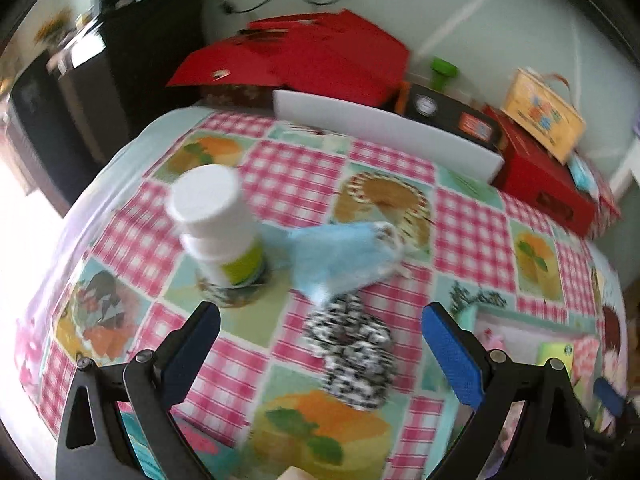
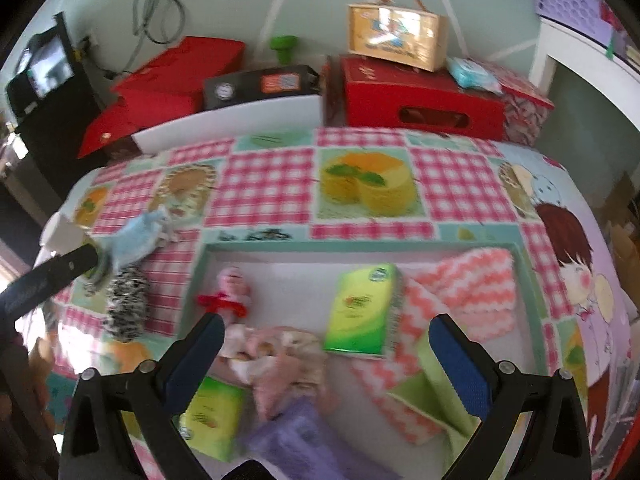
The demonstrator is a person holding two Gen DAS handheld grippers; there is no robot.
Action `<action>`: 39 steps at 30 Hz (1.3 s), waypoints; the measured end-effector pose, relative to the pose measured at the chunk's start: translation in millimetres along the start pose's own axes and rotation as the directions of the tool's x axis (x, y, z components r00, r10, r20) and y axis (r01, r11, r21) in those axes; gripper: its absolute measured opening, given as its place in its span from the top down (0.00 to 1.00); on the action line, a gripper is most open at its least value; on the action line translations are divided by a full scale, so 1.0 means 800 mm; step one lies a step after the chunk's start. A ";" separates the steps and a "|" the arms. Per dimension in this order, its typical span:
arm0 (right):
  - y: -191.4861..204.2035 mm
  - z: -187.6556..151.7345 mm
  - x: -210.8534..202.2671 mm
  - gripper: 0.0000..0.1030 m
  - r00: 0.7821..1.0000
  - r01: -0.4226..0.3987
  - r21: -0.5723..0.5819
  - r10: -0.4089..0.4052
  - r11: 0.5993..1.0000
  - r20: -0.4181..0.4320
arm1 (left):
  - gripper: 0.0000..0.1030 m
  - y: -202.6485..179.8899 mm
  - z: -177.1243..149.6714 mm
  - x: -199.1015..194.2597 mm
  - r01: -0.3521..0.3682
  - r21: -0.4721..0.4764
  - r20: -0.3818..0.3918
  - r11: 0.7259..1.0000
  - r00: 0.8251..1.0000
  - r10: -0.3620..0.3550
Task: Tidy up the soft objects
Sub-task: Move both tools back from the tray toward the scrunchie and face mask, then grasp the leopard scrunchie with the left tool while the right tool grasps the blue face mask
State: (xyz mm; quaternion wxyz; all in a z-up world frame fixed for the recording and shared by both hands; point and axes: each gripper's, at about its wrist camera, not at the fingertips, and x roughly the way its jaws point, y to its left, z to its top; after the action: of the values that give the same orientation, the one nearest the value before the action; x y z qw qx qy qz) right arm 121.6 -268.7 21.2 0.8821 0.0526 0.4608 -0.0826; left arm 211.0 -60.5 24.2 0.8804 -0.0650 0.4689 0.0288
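Observation:
My left gripper [image 1: 320, 354] is open and empty, its jaws either side of a black-and-white fuzzy soft item [image 1: 352, 354] on the checked tablecloth. A light blue soft item [image 1: 340, 258] lies just beyond it. Both show at the left of the right wrist view, blue [image 2: 138, 238] and black-and-white [image 2: 126, 304]. My right gripper [image 2: 326, 354] is open and empty above a teal-rimmed tray [image 2: 360, 246] holding a pink plush doll [image 2: 234, 286], a beige-pink plush [image 2: 280, 356], green tissue packs [image 2: 362, 312], a pink zigzag cloth [image 2: 464, 284], a green cloth [image 2: 432, 384] and a purple cloth [image 2: 304, 440].
A white bottle with a green label [image 1: 218, 224] stands left of the blue item on a patterned disc. Red boxes [image 2: 416, 100], a black box [image 2: 256, 84], a white board [image 1: 384, 132] and a yellow carry case [image 2: 396, 36] line the back against the wall.

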 end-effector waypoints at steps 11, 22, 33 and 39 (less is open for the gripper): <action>0.049 -0.007 0.013 0.00 0.995 -0.095 -0.065 0.092 0.993 -0.040 | 0.02 0.071 0.017 0.000 0.045 -0.135 0.027 0.990 0.999 -0.042; 0.075 0.012 0.034 0.00 0.993 -0.047 -0.099 0.037 0.994 -0.108 | 0.03 0.039 0.007 0.030 0.137 -0.052 -0.165 0.989 0.976 -0.144; 0.092 0.049 0.047 0.00 0.992 0.039 -0.193 -0.061 0.980 -0.111 | 0.03 0.020 0.004 0.058 0.143 -0.046 -0.238 0.989 0.960 -0.150; 0.076 0.050 0.054 0.00 0.988 0.075 -0.199 -0.100 0.977 -0.119 | 0.04 -0.002 -0.002 0.072 0.162 -0.006 -0.274 0.987 0.949 -0.157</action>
State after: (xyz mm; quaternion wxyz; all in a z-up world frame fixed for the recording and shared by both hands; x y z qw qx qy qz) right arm 190.4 -220.0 9.6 0.8471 -0.0486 0.5242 -0.0726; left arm 241.9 -62.8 -23.9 0.8071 -0.0988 0.5794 -0.0556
